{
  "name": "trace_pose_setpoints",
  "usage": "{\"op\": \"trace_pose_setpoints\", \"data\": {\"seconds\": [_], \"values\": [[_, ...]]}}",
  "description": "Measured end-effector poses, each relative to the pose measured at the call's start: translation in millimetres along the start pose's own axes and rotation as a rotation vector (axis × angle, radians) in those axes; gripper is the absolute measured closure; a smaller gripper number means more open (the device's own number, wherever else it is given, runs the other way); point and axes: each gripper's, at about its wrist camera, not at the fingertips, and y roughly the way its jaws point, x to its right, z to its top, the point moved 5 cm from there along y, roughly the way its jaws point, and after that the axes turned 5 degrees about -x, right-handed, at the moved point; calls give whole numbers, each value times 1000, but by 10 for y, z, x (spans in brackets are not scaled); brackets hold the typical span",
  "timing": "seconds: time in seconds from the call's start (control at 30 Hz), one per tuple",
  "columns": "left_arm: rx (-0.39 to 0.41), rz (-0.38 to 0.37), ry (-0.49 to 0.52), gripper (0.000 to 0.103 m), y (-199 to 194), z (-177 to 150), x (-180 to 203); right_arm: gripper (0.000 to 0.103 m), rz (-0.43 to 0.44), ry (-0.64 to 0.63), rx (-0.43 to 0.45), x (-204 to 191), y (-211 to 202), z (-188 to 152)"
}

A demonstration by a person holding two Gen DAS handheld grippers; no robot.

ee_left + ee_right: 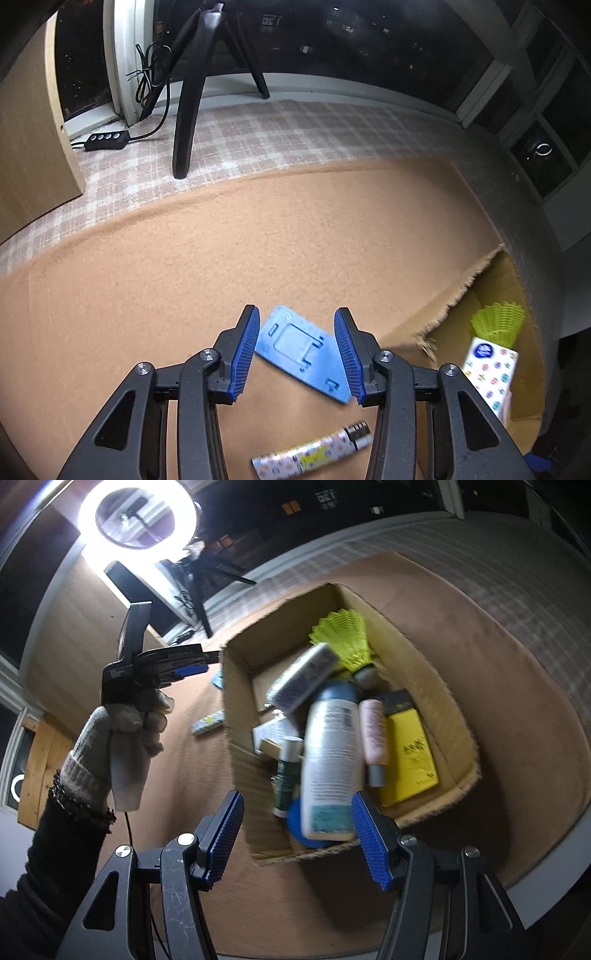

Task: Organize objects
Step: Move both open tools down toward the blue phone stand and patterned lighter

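Observation:
A flat blue plastic piece (295, 343) lies on the brown felt mat (221, 240). My left gripper (297, 319) hangs over it, open, one blue pad on each side and neither pressing on it. A patterned lighter (314, 450) lies nearer, under the gripper body. My right gripper (297, 801) stands open over the cardboard box (240, 775), nothing held. The box holds a white bottle (332, 760), a pink bottle (375, 734), a yellow carton (410, 760), a green shuttlecock (345, 635) and several other items. In the right wrist view a gloved hand (110, 738) holds the left gripper (199, 664).
A black tripod leg (186, 110) stands on the checked cloth (295, 125) behind the mat, with a cable switch (107, 140) to its left. A ring light (136, 515) glares at the back. A tissue pack (491, 369) leans in the box. A wooden panel (33, 147) rises at left.

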Motion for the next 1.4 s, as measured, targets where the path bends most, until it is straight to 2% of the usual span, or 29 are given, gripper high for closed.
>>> {"op": "trace_pose_setpoints", "data": {"seconds": [0.37,0.53,0.67,0.9,1.4], "values": [[-10,87,35,59,271,108,-21,46,-5,8,-15,43,50,-21],[-12,139,119,59,307,66,71,46,-8,9,-17,38,55,-17],[-21,149,169,62,274,-36,118,46,-8,11,-20,25,68,-7],[-30,156,232,64,146,-381,166,46,7,-4,-25,-87,105,-25],[-11,147,310,66,-379,-1592,122,46,64,-146,-30,-661,121,-177]]}}
